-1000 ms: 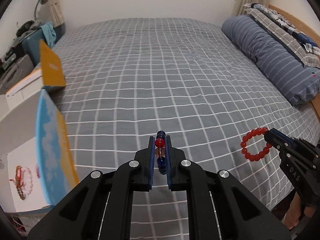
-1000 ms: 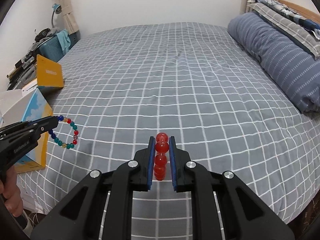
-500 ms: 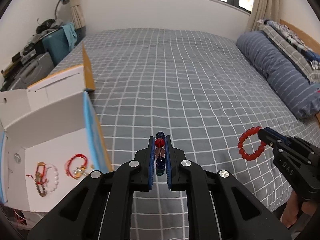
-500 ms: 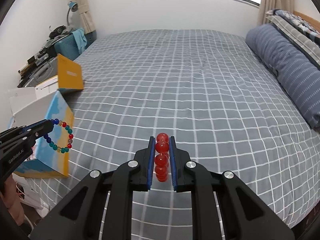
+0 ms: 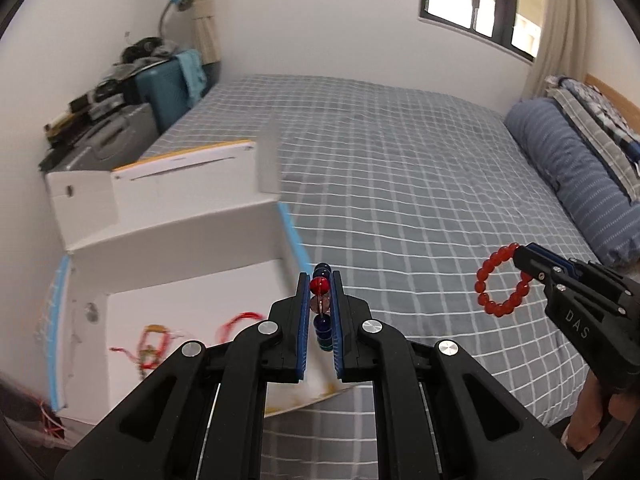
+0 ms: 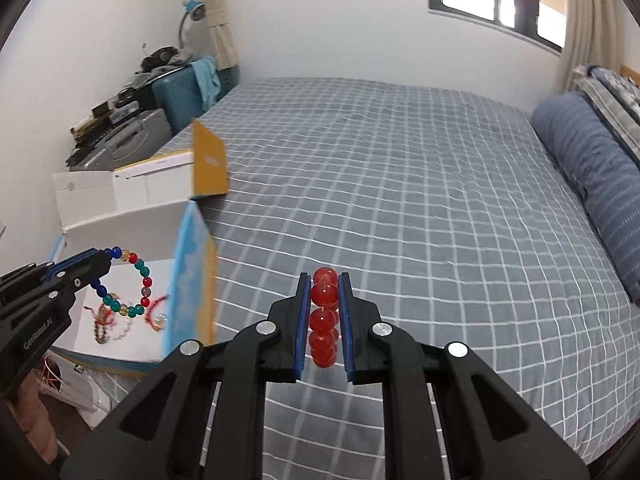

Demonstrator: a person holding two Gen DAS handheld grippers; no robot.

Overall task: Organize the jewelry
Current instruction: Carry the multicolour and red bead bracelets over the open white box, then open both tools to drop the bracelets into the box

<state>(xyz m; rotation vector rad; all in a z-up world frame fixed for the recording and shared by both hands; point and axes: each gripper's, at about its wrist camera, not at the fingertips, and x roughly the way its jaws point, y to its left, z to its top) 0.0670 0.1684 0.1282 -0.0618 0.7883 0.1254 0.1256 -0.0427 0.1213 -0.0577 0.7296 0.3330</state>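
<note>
My left gripper [image 5: 320, 280] is shut on a multicoloured bead bracelet [image 5: 321, 304], held in the air at the right wall of an open white box [image 5: 192, 248] with blue and orange sides. The same bracelet [image 6: 124, 280] hangs over the box in the right wrist view. Two red-string bracelets [image 5: 154, 346] lie on the box floor, blurred. My right gripper [image 6: 325, 278] is shut on a red bead bracelet [image 6: 323, 316], held above the grey checked bed [image 6: 400, 200]. That red bracelet [image 5: 502, 286] shows at the right of the left wrist view.
The box sits at the bed's left edge with its lid flap [image 6: 208, 164] standing up. Suitcases [image 5: 160, 96] and clutter stand against the left wall. A blue striped bolster [image 5: 576, 176] lies along the right side of the bed. A window [image 5: 480, 4] is in the far wall.
Both grippers have risen and swung left toward the box. The box's inside with its bracelets has come into view. Both grips are unchanged.
</note>
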